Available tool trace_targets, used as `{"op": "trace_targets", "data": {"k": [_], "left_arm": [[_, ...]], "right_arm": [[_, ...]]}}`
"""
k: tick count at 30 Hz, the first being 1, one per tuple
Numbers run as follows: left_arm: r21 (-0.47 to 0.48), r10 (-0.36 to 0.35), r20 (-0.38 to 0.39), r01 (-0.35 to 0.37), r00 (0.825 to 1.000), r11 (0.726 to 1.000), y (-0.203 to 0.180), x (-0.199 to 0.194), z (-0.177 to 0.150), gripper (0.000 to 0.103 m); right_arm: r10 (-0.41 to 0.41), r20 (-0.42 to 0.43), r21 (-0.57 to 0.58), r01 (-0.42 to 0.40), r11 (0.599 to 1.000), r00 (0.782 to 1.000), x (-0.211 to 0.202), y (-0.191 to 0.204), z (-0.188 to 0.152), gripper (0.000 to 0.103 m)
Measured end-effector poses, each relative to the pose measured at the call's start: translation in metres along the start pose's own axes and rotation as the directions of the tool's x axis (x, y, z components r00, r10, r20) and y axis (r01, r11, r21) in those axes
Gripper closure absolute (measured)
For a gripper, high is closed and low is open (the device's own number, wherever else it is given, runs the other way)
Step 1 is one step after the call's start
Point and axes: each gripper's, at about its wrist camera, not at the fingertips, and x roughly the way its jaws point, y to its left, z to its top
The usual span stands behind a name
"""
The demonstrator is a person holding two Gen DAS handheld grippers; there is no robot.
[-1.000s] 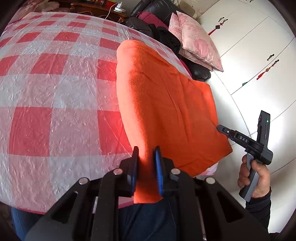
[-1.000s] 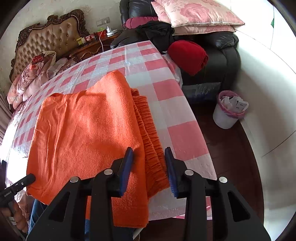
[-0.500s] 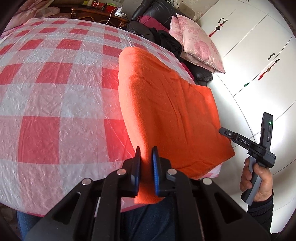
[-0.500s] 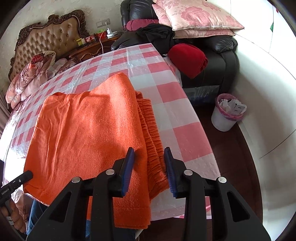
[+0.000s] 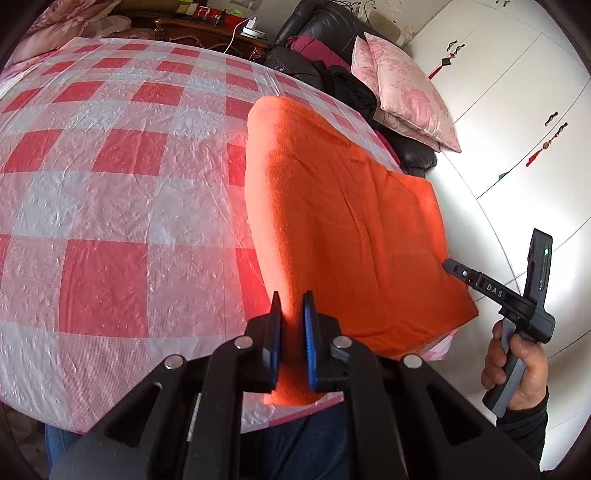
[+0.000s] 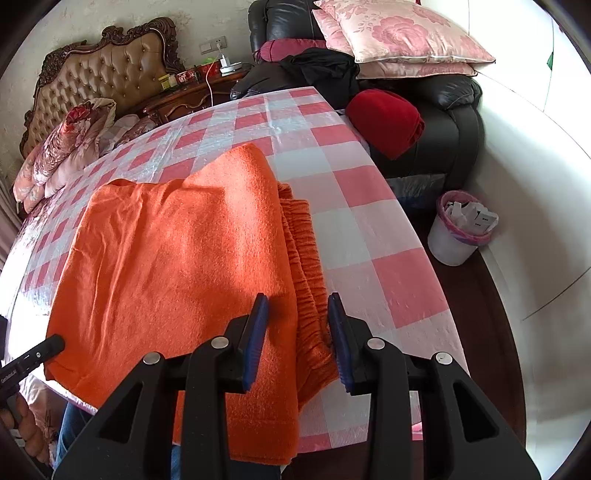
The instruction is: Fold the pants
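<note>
- Since a second ago, our left gripper (image 5: 291,317) has narrowed, pinching the fuzzy orange fleece pants (image 5: 343,229) at their near edge.
- Our right gripper (image 6: 297,325) straddles the gathered waistband (image 6: 308,273), jaws part-open; contact unclear.
- Pants run lengthwise away, ahead of both.

two wrist views — shared pants (image 5: 343,229)

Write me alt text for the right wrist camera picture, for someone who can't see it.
Orange pants, folded, lie at the near edge of a table with a red-and-white checked cover, and the right gripper straddles their gathered waistband corner, blue pads to either side. Beyond the table are a black sofa with pink pillows and a white waste bin on the floor.
</note>
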Motion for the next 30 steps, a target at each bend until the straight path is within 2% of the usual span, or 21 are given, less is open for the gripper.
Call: {"op": "trace_targets", "data": {"k": [3,4,6,10,13,17,18,20,22,23,25,27,30], "left_arm": [[0.001,0.009,-0.004,-0.009,1.000,1.000,-0.002,0.000,-0.001,0.091],[0.002,0.018,-0.004,-0.018,1.000,1.000,-0.003,0.000,0.000,0.087],[0.030,0.057,0.017,-0.058,0.998,0.998,-0.007,-0.003,0.003,0.084],[0.142,0.132,0.093,-0.144,0.987,0.979,-0.025,-0.010,0.024,0.084],[0.249,0.167,0.152,-0.201,0.974,0.947,-0.049,-0.002,0.056,0.084],[0.347,0.189,0.115,-0.218,0.975,0.912,-0.069,0.035,0.098,0.084],[0.360,0.191,0.079,-0.206,0.978,0.910,-0.072,0.048,0.109,0.084],[0.345,0.192,-0.017,-0.175,0.981,0.922,-0.068,0.075,0.126,0.080],[0.315,0.249,-0.078,-0.213,0.965,0.925,-0.061,0.098,0.136,0.082],[0.299,0.257,-0.083,-0.222,0.963,0.928,-0.061,0.101,0.140,0.082],[0.320,0.283,-0.025,-0.260,0.959,0.911,-0.076,0.096,0.141,0.082],[0.376,0.231,0.023,-0.223,0.973,0.900,-0.107,0.087,0.140,0.082],[0.516,0.123,-0.005,-0.103,0.992,0.850,-0.165,0.091,0.130,0.082]], "right_arm": [[-0.017,0.005,-0.015,0.017,1.000,1.000,0.001,0.003,0.000,0.069],[-0.024,0.008,-0.021,0.024,0.999,1.000,0.001,0.004,0.000,0.069],[-0.034,0.013,-0.026,0.034,0.999,0.999,0.001,0.006,-0.002,0.068],[-0.043,0.022,-0.028,0.043,0.999,0.999,0.002,0.006,-0.003,0.068],[-0.048,0.028,-0.024,0.049,0.999,0.998,0.002,0.006,-0.005,0.068],[-0.054,0.030,-0.030,0.055,0.998,0.998,0.001,0.005,-0.007,0.067],[-0.053,0.030,-0.029,0.054,0.998,0.998,0.001,0.004,-0.007,0.067],[-0.049,0.030,-0.024,0.050,0.998,0.998,0.001,0.002,-0.008,0.067],[-0.043,0.031,-0.019,0.044,0.999,0.999,0.001,0.000,-0.009,0.067],[-0.041,0.032,-0.018,0.042,0.999,0.999,0.001,0.000,-0.010,0.067],[-0.033,0.034,-0.014,0.033,0.999,0.999,0.001,-0.002,-0.011,0.067],[-0.023,0.034,-0.004,0.023,1.000,0.999,0.002,-0.004,-0.011,0.067],[-0.020,0.033,0.001,0.020,1.000,0.999,0.002,-0.005,-0.011,0.067]]}}
